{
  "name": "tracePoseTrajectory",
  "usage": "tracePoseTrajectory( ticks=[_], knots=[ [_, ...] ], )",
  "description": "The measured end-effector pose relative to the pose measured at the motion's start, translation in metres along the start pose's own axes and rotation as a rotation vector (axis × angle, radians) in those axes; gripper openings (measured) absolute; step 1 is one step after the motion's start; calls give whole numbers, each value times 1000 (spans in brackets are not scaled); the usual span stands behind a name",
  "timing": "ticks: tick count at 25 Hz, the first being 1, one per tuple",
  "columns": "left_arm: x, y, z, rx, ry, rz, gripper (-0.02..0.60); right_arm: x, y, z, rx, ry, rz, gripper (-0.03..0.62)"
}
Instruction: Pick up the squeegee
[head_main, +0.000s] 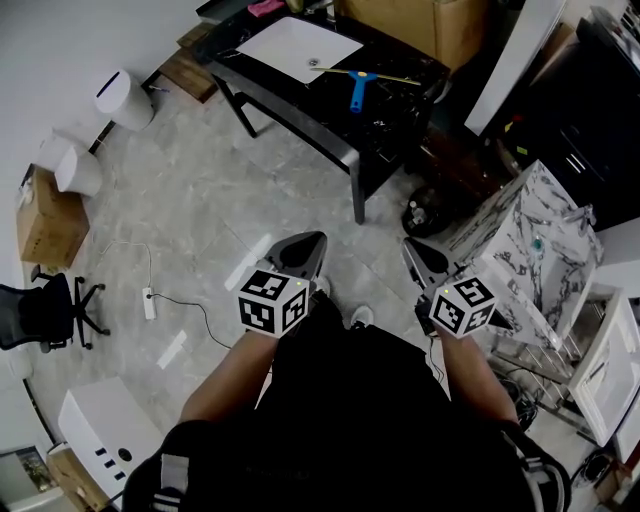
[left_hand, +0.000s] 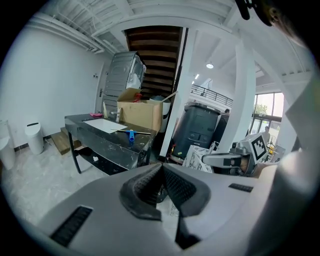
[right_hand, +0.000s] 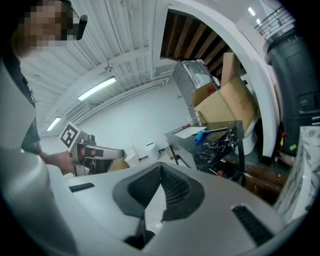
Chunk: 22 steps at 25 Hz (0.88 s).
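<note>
The squeegee (head_main: 358, 88), with a blue handle and a thin long blade, lies on the black table (head_main: 300, 110) at the far side of the room. It also shows small in the left gripper view as the squeegee (left_hand: 131, 135) and in the right gripper view as the squeegee (right_hand: 201, 135). My left gripper (head_main: 318, 240) and right gripper (head_main: 408, 247) are held side by side in front of my body, well short of the table. Both point toward it. Each one's jaws are shut with nothing between them.
A white sheet (head_main: 298, 47) lies on the table beside the squeegee, and a cardboard box (head_main: 440, 25) stands behind it. A marble-patterned block (head_main: 535, 240) stands at the right. White bins (head_main: 125, 98), a brown box (head_main: 45, 220), an office chair (head_main: 45, 310) and a power strip (head_main: 150, 302) are at the left.
</note>
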<state>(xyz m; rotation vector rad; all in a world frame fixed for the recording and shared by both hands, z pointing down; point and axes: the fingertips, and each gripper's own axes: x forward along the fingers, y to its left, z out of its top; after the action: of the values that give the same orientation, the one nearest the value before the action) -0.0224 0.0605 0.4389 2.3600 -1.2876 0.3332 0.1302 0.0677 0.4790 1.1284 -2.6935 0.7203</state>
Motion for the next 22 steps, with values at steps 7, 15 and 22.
tracePoseTrajectory(
  ticks=[7, 15, 22],
  knots=[
    [8, 8, -6, -2, 13, -10, 17, 11, 0, -2, -12, 12, 5, 9],
    [31, 17, 20, 7, -33, -33, 17, 21, -12, 8, -32, 15, -18, 9],
    [47, 35, 22, -9, -18, -24, 17, 39, -25, 20, -27, 17, -30, 9]
  ],
)
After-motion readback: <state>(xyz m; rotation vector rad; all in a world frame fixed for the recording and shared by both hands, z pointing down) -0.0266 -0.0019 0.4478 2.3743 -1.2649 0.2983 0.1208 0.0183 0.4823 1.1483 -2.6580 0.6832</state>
